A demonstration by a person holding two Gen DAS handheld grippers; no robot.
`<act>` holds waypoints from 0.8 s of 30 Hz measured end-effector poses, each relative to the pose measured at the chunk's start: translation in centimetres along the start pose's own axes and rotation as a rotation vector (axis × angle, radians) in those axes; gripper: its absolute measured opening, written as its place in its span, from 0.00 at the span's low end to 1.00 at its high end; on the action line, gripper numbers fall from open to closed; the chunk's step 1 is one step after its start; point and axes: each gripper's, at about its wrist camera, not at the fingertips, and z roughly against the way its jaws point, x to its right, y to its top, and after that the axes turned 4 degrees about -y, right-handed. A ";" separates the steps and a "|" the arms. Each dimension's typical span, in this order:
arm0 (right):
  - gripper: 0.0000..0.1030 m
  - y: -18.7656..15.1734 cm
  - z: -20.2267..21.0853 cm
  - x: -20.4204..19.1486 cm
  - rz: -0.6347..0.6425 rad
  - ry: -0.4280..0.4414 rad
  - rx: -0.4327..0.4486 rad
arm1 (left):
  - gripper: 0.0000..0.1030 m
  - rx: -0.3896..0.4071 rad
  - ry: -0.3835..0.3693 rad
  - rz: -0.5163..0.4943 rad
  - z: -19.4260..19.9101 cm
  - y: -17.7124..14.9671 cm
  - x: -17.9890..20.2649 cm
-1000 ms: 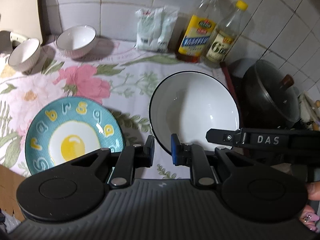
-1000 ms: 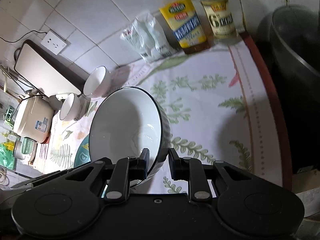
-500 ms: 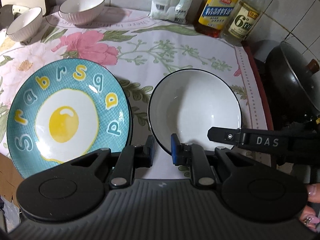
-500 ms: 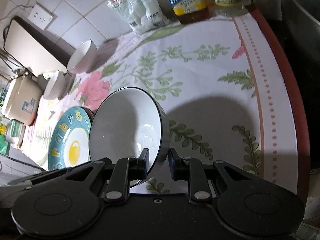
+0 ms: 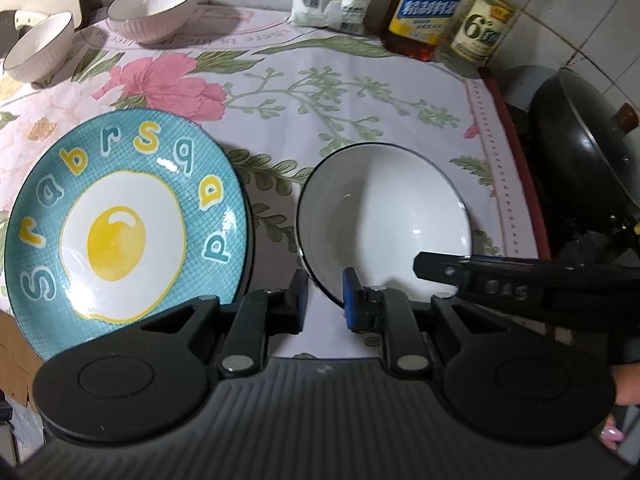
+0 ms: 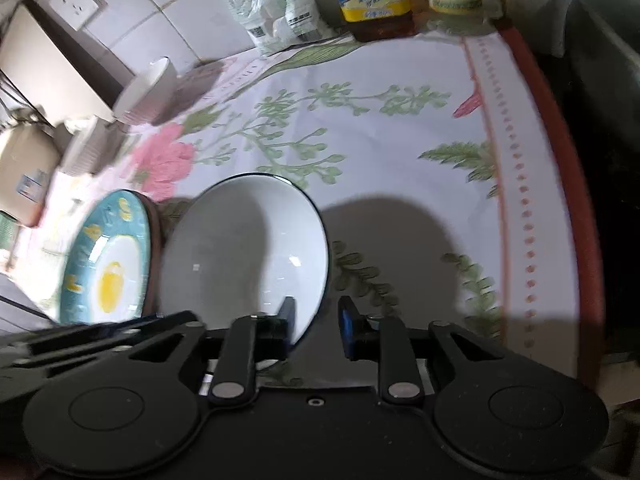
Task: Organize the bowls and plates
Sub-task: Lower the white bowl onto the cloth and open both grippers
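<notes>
Teal egg plate at the flowered surface's near left edge, white bowl just right of it, two ribbed bowls far left; left tongs opening, empty; right tongs opening around the white bowl's rim

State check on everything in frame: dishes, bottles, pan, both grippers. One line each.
white bowl: upright on the cloth, empty, rim between the right gripper's jaws
egg plate: flat on the cloth, empty
two ribbed bowls: upright, empty, side by side at the back
oil bottle: upright, cap out of frame
wok: lid on
left gripper: jaws opening, nothing between them
right gripper: jaws opening, letting go of the bowl rim
</notes>
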 end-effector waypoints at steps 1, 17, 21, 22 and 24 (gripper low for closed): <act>0.47 0.0 0.2 -0.2 0.024 -0.034 0.008 | 0.23 0.001 -0.007 -0.009 0.4 0.0 0.2; 0.65 -1.7 9.1 -0.9 0.119 0.032 0.117 | 0.47 -0.027 -0.011 -0.035 7.5 -0.7 0.7; 0.65 -2.1 11.6 -1.9 0.170 0.024 0.146 | 0.48 -0.026 -0.007 -0.048 9.7 -0.9 0.8; 0.66 -2.1 12.2 -2.2 0.183 0.024 0.154 | 0.50 -0.024 -0.007 -0.052 10.2 -0.9 0.8; 0.66 -2.2 13.4 -2.9 0.211 0.027 0.170 | 0.53 -0.014 -0.003 -0.061 11.4 -0.9 0.8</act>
